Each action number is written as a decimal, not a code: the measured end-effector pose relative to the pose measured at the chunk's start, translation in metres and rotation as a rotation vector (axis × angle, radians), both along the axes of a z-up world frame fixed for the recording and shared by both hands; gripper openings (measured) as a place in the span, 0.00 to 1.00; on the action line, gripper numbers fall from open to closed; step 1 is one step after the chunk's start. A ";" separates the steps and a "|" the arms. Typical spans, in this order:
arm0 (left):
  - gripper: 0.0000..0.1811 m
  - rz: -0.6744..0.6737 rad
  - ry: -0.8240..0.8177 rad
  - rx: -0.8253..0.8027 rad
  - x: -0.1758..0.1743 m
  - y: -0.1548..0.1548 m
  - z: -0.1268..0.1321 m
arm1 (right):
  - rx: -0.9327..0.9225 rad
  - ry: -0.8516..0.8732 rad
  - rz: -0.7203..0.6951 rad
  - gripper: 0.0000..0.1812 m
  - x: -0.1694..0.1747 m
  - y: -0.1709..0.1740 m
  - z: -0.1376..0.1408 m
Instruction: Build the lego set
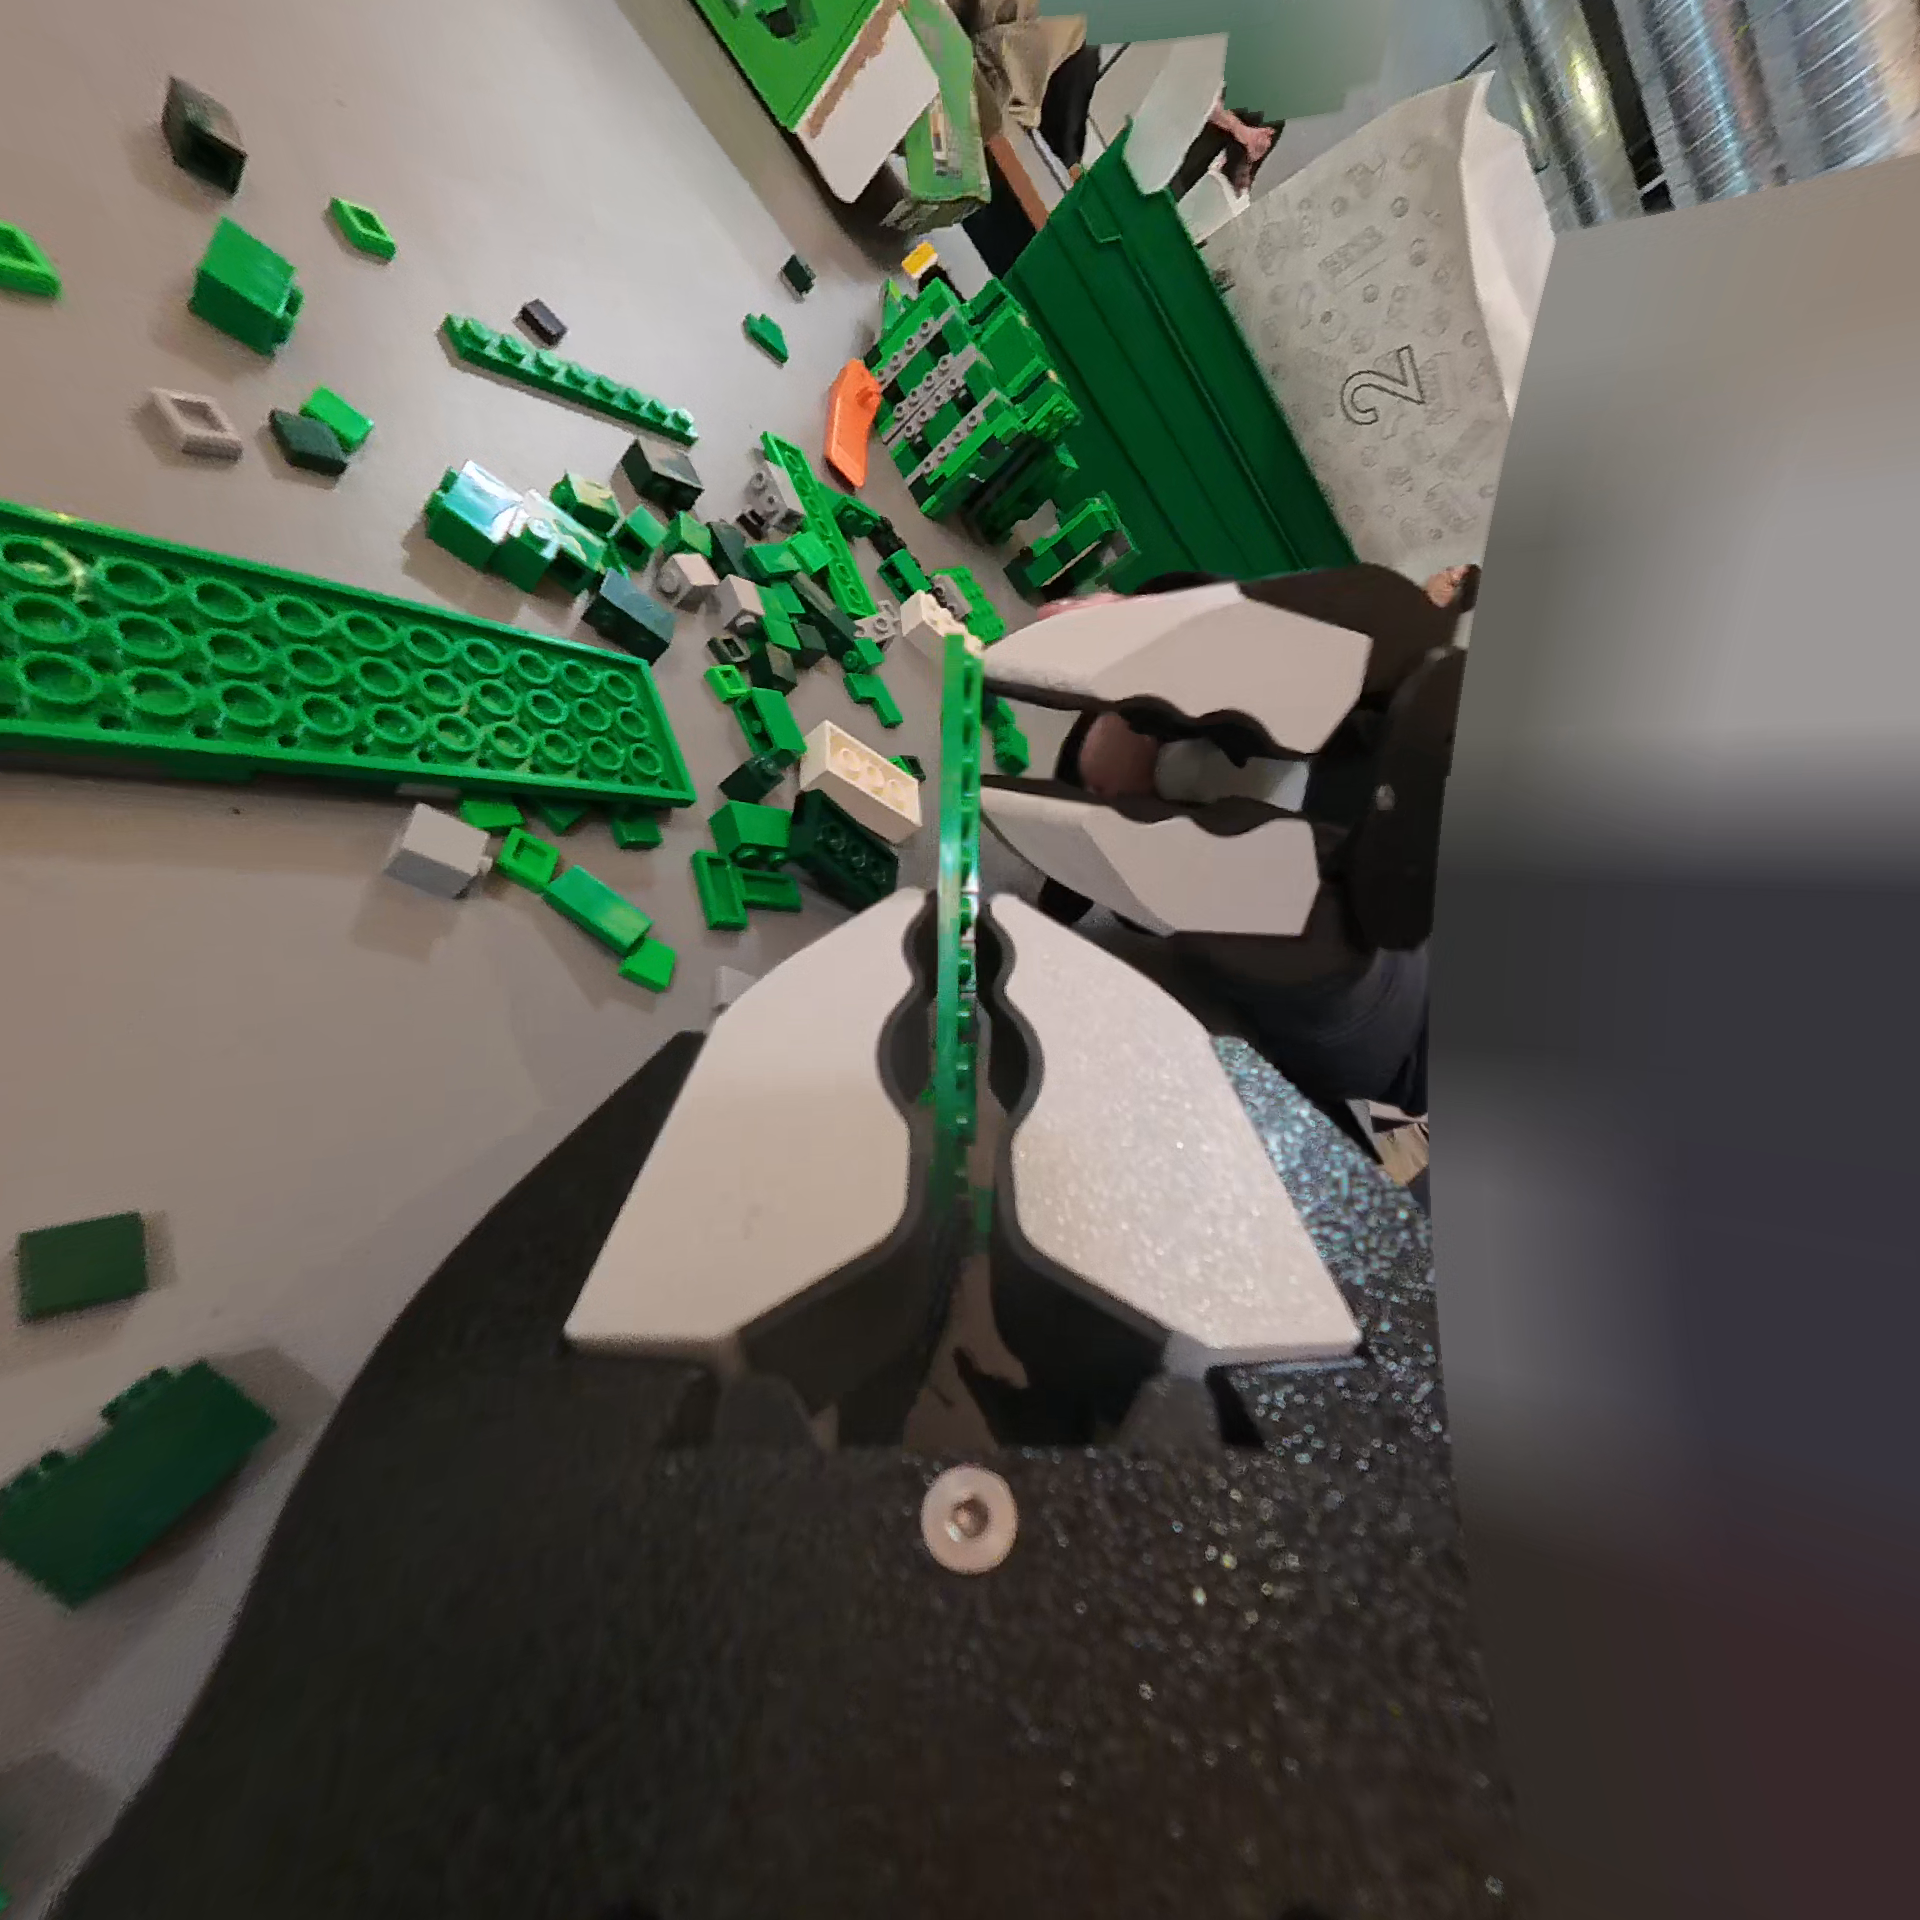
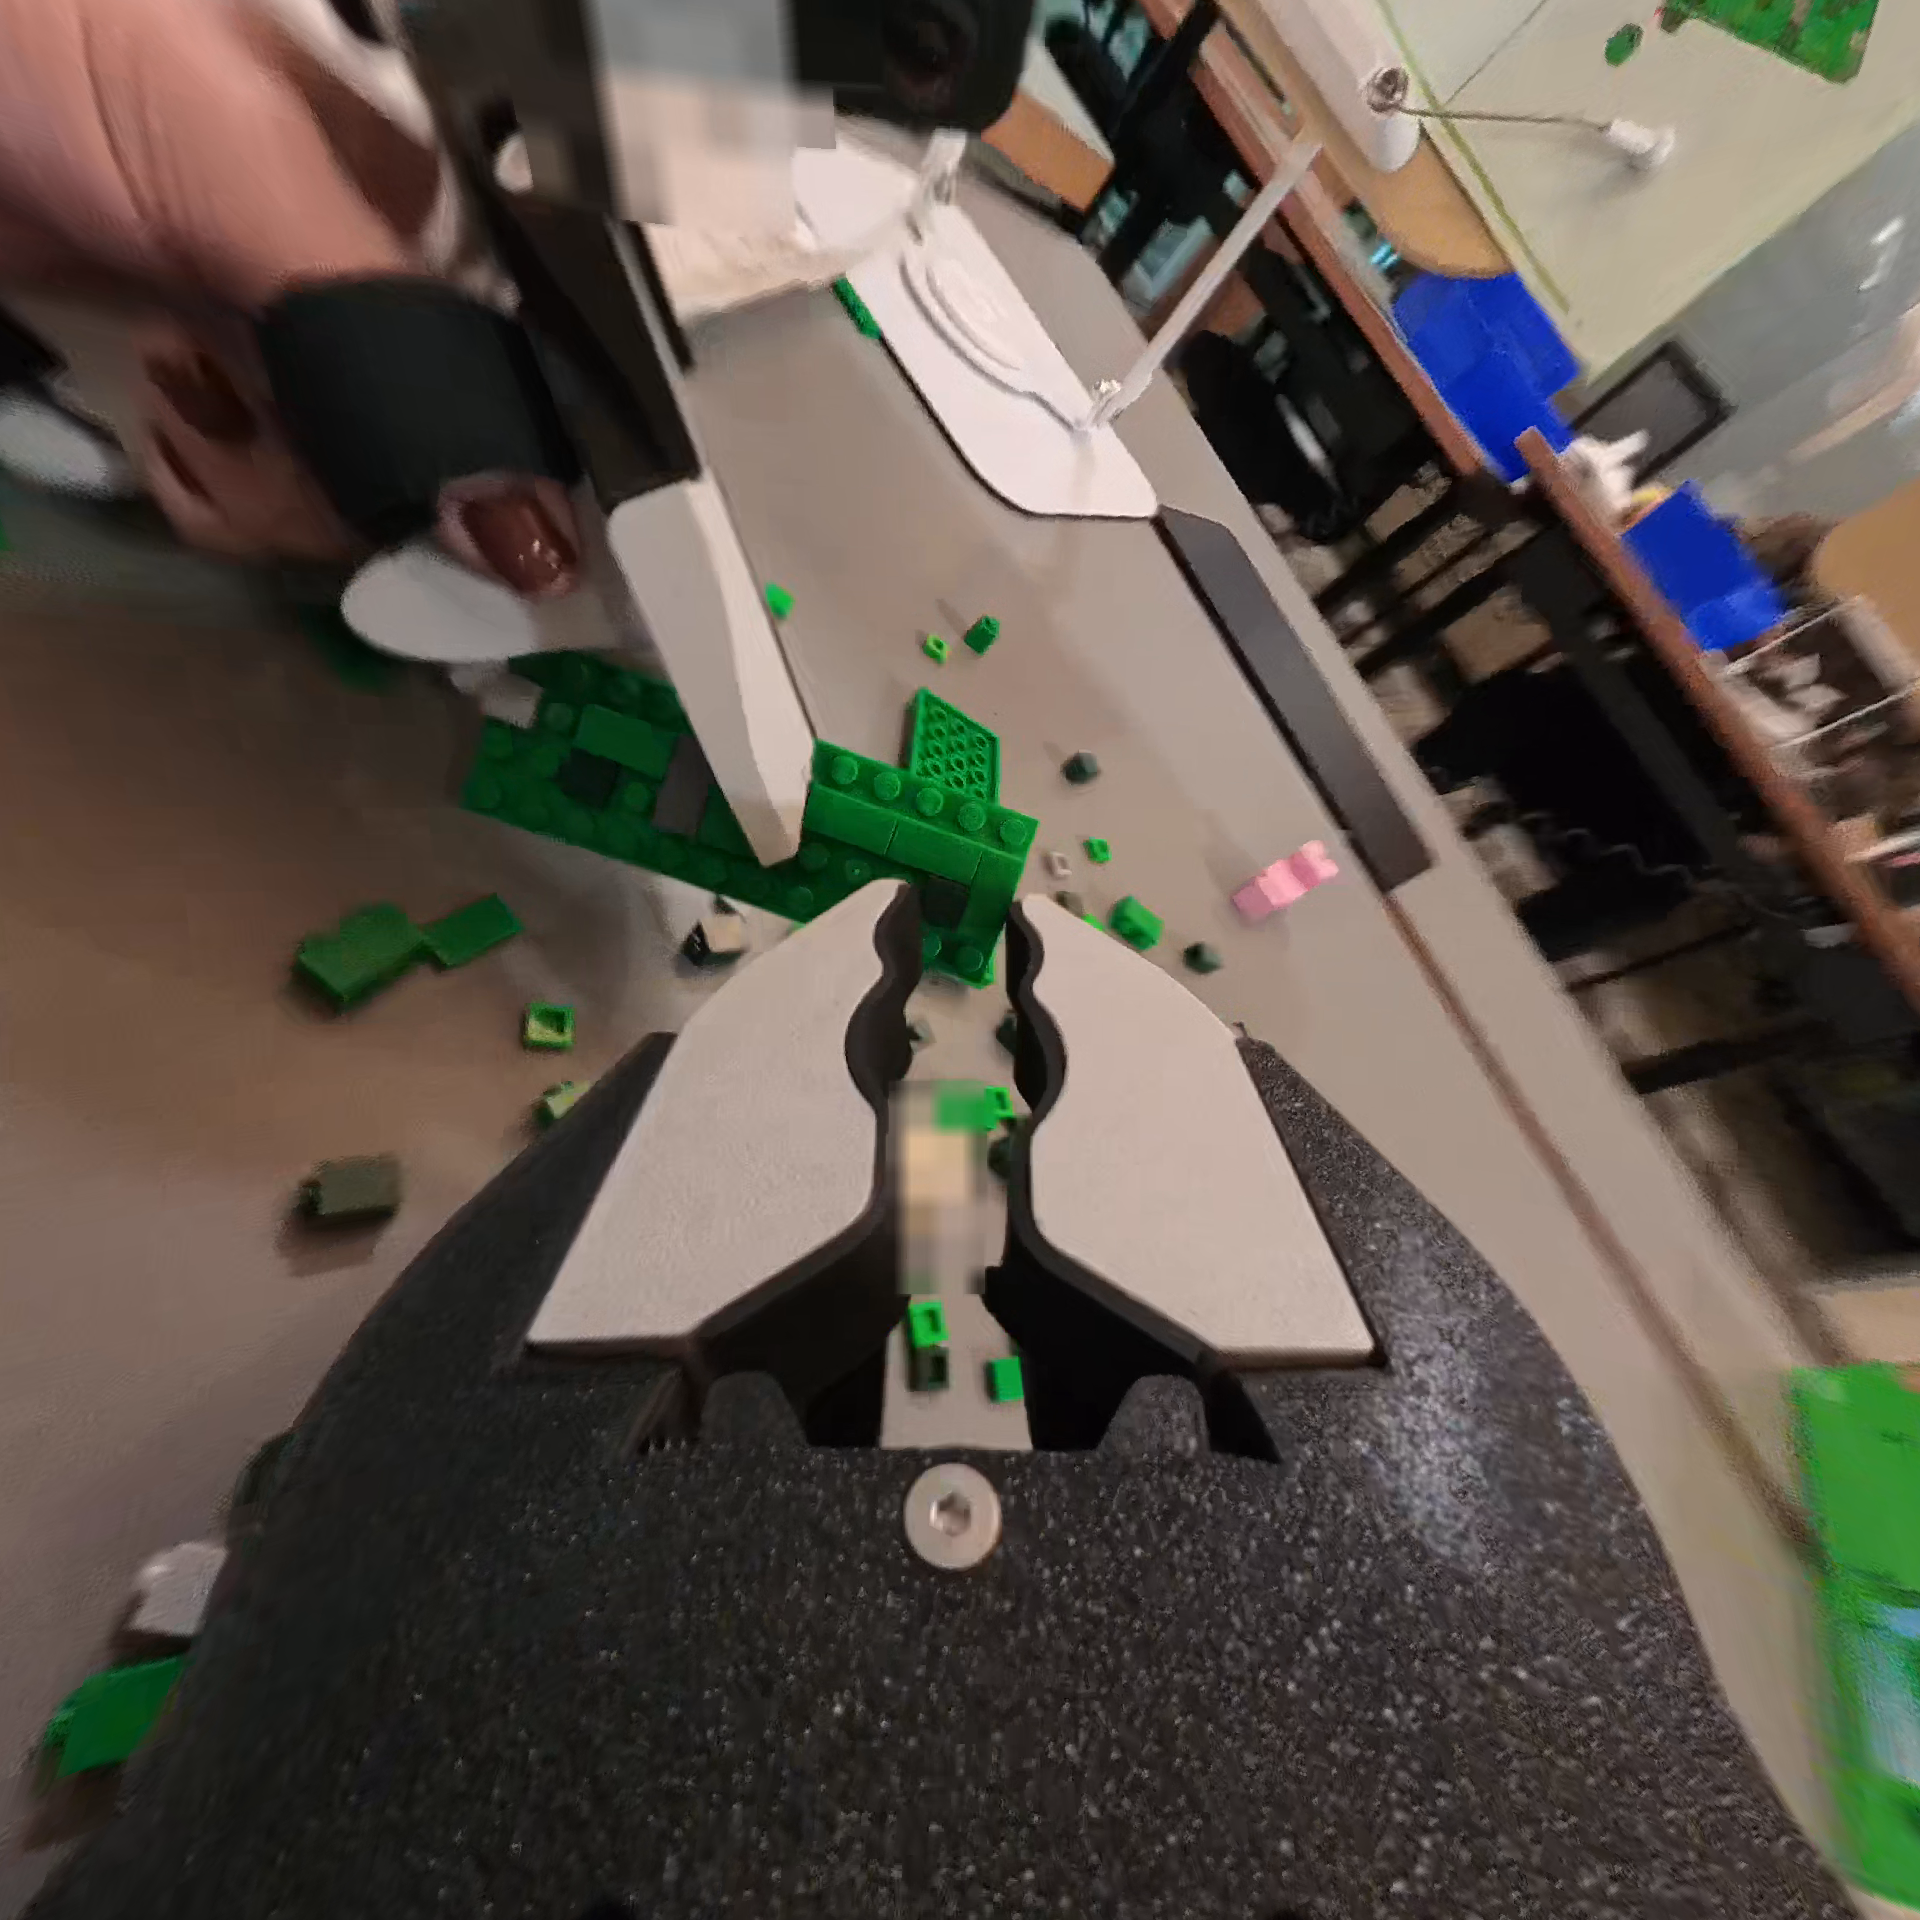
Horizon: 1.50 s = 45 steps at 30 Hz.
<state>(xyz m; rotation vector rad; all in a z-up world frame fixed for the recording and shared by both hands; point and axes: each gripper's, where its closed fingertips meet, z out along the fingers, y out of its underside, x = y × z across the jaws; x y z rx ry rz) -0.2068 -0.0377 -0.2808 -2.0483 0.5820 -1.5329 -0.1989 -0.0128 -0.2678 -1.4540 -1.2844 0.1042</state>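
So the left gripper is clamped on a thin green plate, held edge-on up off the grey table. The right gripper sits at the plate's far end, fingers a bit apart around the green bricks stacked on it; can't tell if it's actually gripping. Loose green pieces and a long studded baseplate lie scattered beyond.

A workshop or lab: grey worktable, blue storage bins on shelving

Green studded plate, white fingers, grey table
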 end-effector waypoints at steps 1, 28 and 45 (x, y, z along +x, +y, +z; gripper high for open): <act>0.03 -0.013 -0.010 0.007 0.000 -0.001 0.002 | -0.082 0.071 0.017 0.08 -0.001 -0.001 0.001; 0.03 -0.028 0.092 0.026 -0.002 -0.002 -0.010 | 0.145 -0.163 -0.051 0.06 -0.007 -0.005 -0.010; 0.03 -0.062 0.041 0.024 -0.001 -0.006 -0.004 | -0.226 0.175 0.077 0.11 -0.006 -0.004 -0.004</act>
